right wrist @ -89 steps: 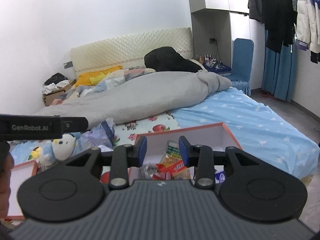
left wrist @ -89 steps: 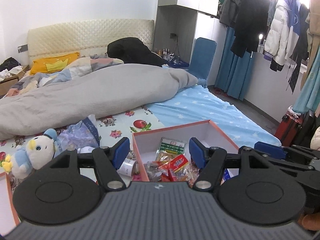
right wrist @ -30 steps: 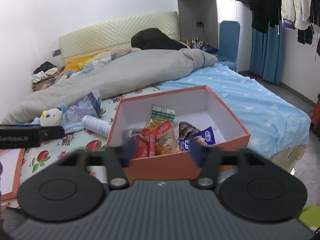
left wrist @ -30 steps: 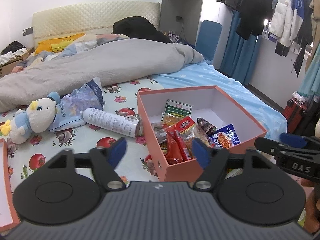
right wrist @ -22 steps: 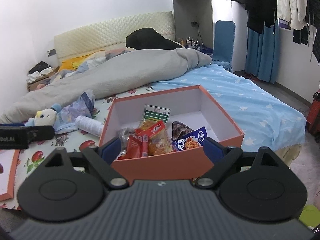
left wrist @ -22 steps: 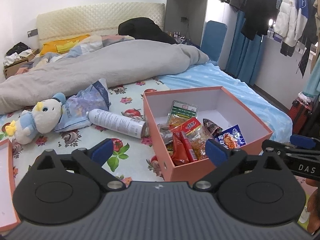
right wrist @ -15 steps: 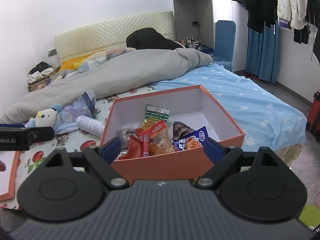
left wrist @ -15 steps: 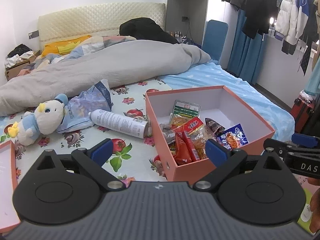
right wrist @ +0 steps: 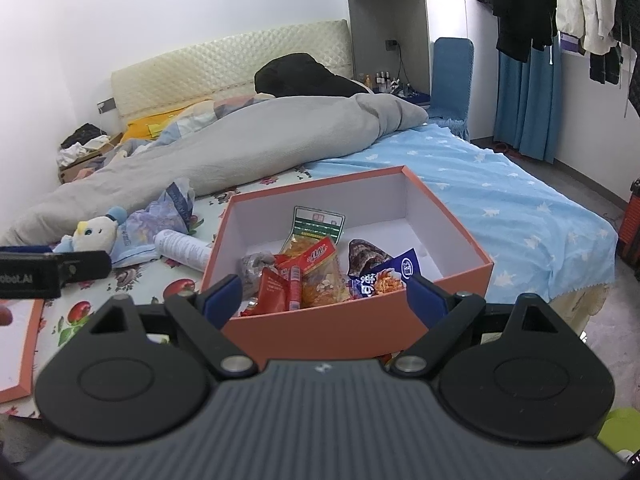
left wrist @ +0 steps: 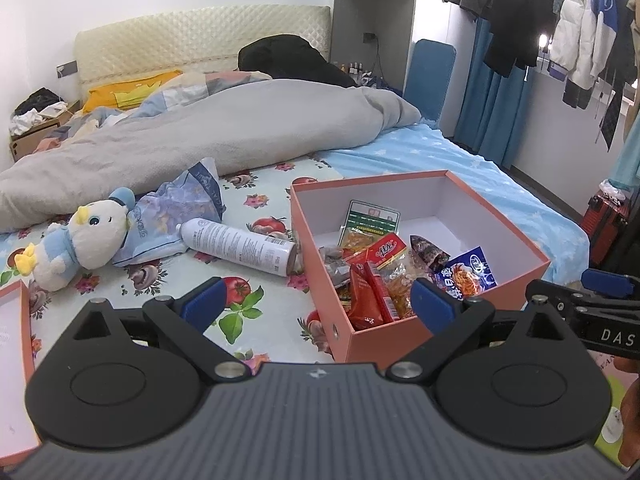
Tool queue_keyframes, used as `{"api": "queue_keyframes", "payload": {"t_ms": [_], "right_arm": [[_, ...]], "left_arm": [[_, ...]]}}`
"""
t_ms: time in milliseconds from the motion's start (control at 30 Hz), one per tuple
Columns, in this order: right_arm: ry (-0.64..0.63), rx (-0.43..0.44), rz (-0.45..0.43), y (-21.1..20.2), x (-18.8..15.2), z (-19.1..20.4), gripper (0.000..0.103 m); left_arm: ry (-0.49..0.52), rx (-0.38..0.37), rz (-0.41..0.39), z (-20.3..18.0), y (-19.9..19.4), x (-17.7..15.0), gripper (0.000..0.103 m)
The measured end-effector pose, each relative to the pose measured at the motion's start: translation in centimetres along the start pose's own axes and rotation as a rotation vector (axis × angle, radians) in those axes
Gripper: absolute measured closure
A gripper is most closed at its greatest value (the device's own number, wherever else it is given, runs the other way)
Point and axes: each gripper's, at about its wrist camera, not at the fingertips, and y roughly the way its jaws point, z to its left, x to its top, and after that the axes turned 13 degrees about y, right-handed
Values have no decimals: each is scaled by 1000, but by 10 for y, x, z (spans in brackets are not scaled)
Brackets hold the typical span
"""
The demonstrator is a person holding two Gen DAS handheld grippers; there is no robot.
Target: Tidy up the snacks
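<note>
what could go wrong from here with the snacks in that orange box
1. The orange cardboard box sits near the corner of the bed, over the blue starred sheet's edge; a nudge from the open right gripper might tip it floorward.
2. The snack packets are heaped at the near side: the red packet and blue noodle packet lean by the rim and may spill.
3. The white spray can lies loose against the box and may roll.

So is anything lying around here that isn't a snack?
Yes. A white spray can lies on its side on the bed, its end close against the orange box of snacks. A stuffed duck and a crumpled bag lie beside it. None look like snacks, and they are scattered loose on the sheet.
</note>
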Motion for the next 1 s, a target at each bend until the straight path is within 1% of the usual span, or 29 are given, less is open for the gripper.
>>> {"api": "queue_keyframes", "payload": {"t_ms": [200,333,1000], "right_arm": [[0,-1,-2,0,0,-1,12],[-4,-1,-3,1,0,0,12],[-1,7,-4,2,1,3,12]], "left_arm": [[-8,-16,-2,1,1,-1,3],[-25,-16,-3,2,2,-2,3],[-42,-13,8,7,3,-2,3]]}}
